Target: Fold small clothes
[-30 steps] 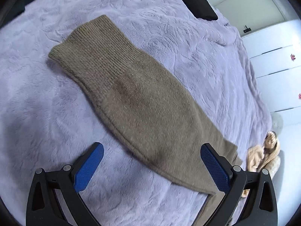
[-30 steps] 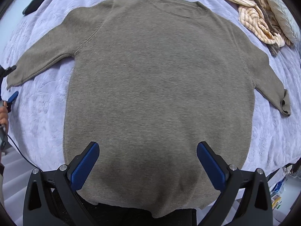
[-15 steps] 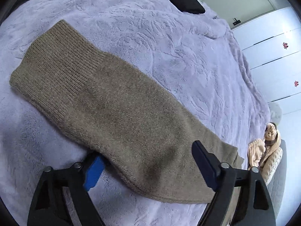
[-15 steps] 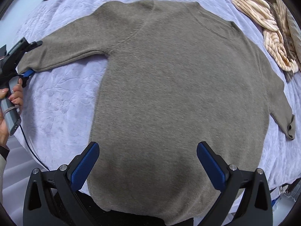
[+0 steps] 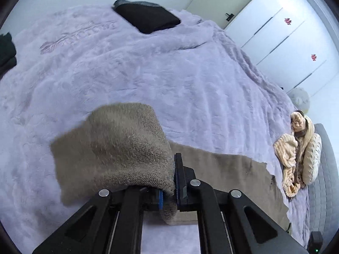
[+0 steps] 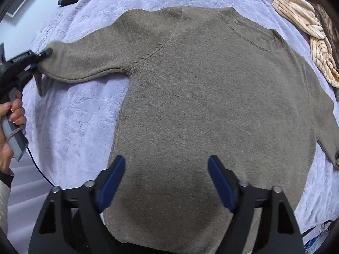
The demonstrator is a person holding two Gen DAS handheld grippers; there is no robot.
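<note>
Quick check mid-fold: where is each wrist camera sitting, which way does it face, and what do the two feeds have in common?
Left wrist: on the left gripper, aimed slantwise down across the bed; its jaws, just closed, pinch the sweater cuff; only its fingers show.
Right wrist: on the right gripper, looking straight down on the sweater; jaws, just closing, are apart; the person's left hand shows.
Shared: sweater, bed, striped clothes, left gripper.
</note>
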